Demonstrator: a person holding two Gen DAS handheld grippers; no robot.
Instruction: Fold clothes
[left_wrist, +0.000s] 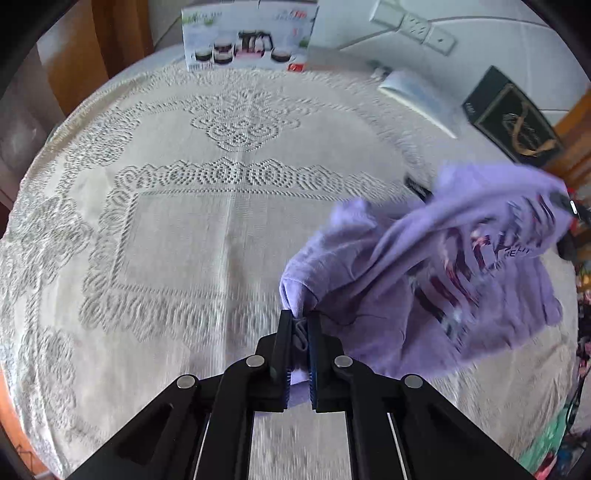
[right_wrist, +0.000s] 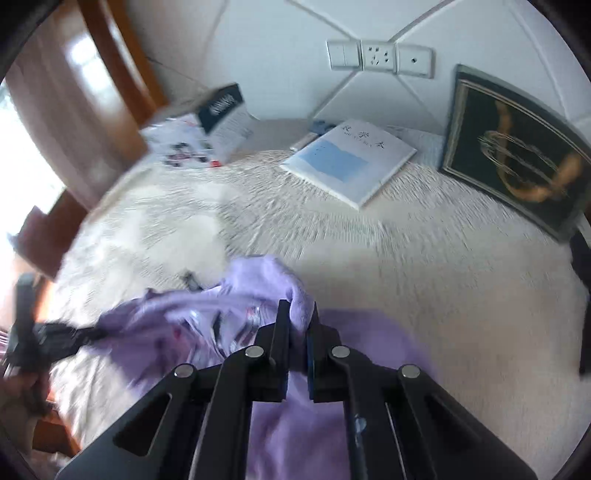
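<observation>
Shirt (left_wrist: 424, 266) is being held off the counter (left_wrist: 166, 221) by both tools, a bunched purple edge pinched in each. Left tool (left_wrist: 300, 321) is being seen clamped down narrow on a fold of fabric, with cloth squeezed between its pads. Right tool (right_wrist: 298, 314) is likewise being seen closed tight on a purple hem.

Key relation: from the left tool the shirt is trailing off to the right and away, its long axis running roughly from one tool to the other, and the printed front is being turned up toward the left camera. The span between the grips is sagging and twisted, not taut. Bare lace cloth is lying to the left of the shirt, so spreading there is being judged the likely next need, with the two grips pulled apart along that axis first.

Hard to make out: both views are being smeared by motion blur, so which edge of the shirt each tool has, collar, hem or sleeve, cannot be told. The right tool is only being glimpsed as a dark shape at the far edge of the left view. Shirt's lower part is being hidden under the right tool's frame. A book (right_wrist: 349, 160) and boxes at the wall are being kept well apart from the shirt.
</observation>
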